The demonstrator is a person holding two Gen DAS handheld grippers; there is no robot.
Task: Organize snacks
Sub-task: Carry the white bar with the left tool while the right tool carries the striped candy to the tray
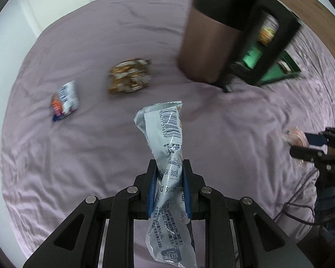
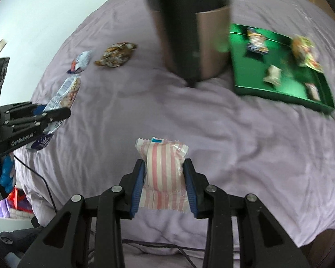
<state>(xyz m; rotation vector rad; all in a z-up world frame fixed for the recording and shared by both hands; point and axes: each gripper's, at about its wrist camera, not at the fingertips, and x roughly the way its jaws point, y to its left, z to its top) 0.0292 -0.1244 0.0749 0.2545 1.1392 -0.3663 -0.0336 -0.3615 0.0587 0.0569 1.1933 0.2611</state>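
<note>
The left gripper (image 1: 170, 174) was closed on a long grey snack packet (image 1: 167, 156) with a barcode on its upper end; the blue pads squeezed the wrapper at about its middle, so that the packet was twisted and stood above the bed, not lying on it. The right gripper (image 2: 165, 174) was closed in the same way on a small pink-and-white striped snack bag (image 2: 163, 169), which was held between the pads with its top end free.

Under both lay a lilac bedsheet (image 2: 245, 138) with many creases. On it, well apart from the two grippers, stood a green tray (image 2: 252, 82) which already held several small snacks. Beside the tray stood a brown cylinder with a black upper part (image 2: 212, 44); I could not tell what it was. On the other side of this cylinder a brown patterned snack bag (image 1: 129, 76) and a white and blue packet with orange (image 1: 65, 100) lay loose on the sheet, near each other but not touching.

In my judgement the step in hand was the carrying: both snacks were picked up and not yet put down. The next move would call for bringing each gripper over the tray, past the cylinder without striking it, and opening the jaws low above a free part of the tray. Two snacks would then remain on the sheet.
</note>
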